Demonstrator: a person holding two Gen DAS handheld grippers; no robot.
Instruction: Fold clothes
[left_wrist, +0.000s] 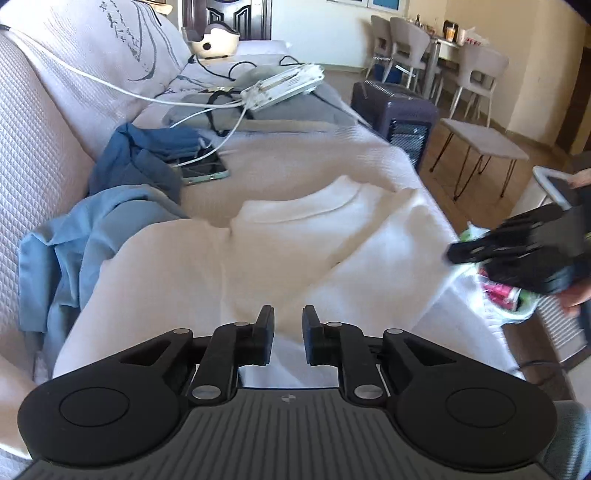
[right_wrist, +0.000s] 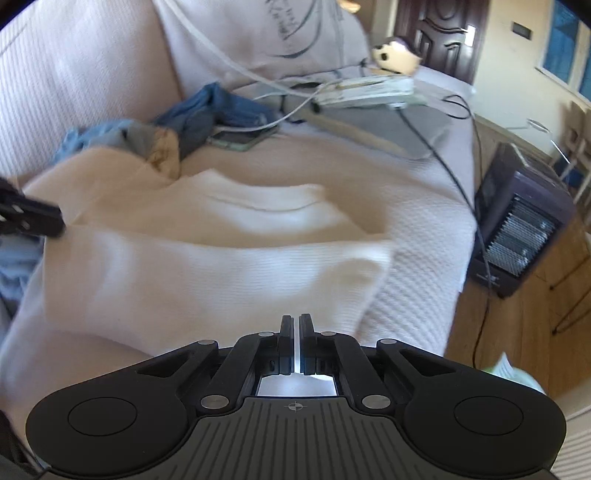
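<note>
Dark script on the cushion (left_wrist: 122, 40) is illegible.

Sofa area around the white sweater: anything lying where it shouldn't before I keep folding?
Yes. A phone on a white cable lies on the sofa cover just beyond the white sweater, partly against crumpled blue clothes. A blue garment also overlaps the sweater's left edge. Nothing looks spilled or damaged.

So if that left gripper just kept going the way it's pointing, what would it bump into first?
Most likely the white sweater spread on the sofa: the left gripper tilts down at it, jaws slightly apart and empty. How near is hard to judge.
</note>
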